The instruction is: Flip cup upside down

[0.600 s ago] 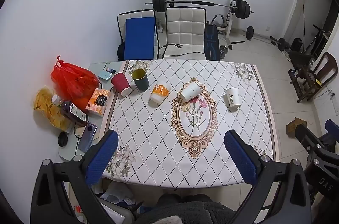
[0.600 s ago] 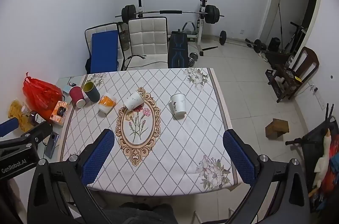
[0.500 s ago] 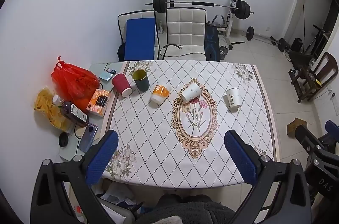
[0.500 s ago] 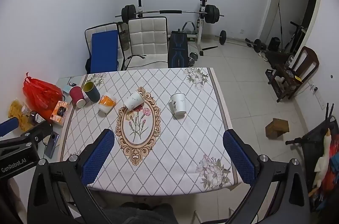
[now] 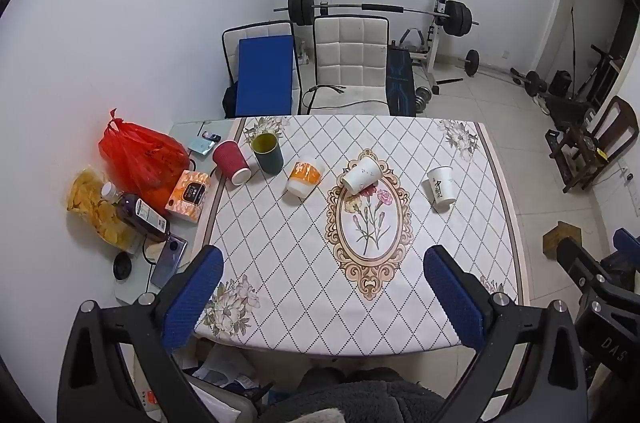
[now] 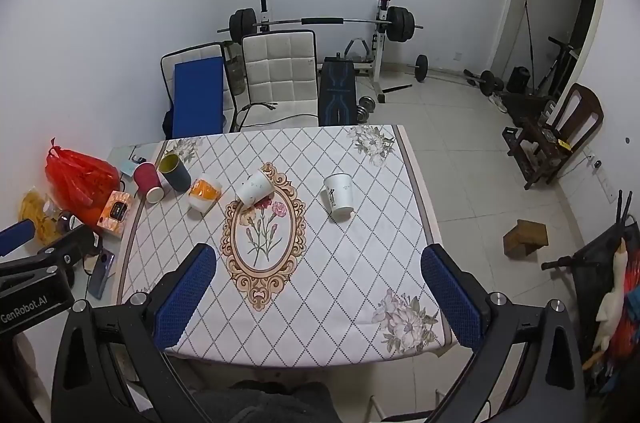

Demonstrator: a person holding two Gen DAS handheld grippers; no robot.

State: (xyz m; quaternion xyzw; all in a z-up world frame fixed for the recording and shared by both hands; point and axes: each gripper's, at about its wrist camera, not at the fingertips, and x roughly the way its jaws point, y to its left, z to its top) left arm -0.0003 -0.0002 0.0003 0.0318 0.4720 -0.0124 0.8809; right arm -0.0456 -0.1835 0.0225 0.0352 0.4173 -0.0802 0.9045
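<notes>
Several cups stand in a row across the far half of the table (image 5: 280,263). A dark green cup (image 5: 267,153) (image 6: 175,172) stands mouth up. A red cup (image 5: 231,163) (image 6: 147,181), an orange-and-white cup (image 5: 305,178) (image 6: 204,193), a white cup (image 5: 361,175) (image 6: 253,187) and a white cup with black writing (image 5: 440,189) (image 6: 339,197) stand mouth down. My left gripper (image 5: 323,287) and right gripper (image 6: 318,285) are both open and empty, high above the table's near edge.
Left of the cloth lie a red bag (image 5: 140,159), an orange box (image 5: 188,196), a bottle (image 5: 138,215), a phone (image 5: 169,261) and a snack bag (image 5: 96,211). Two chairs (image 5: 352,63) and a barbell rack (image 5: 376,9) stand behind the table.
</notes>
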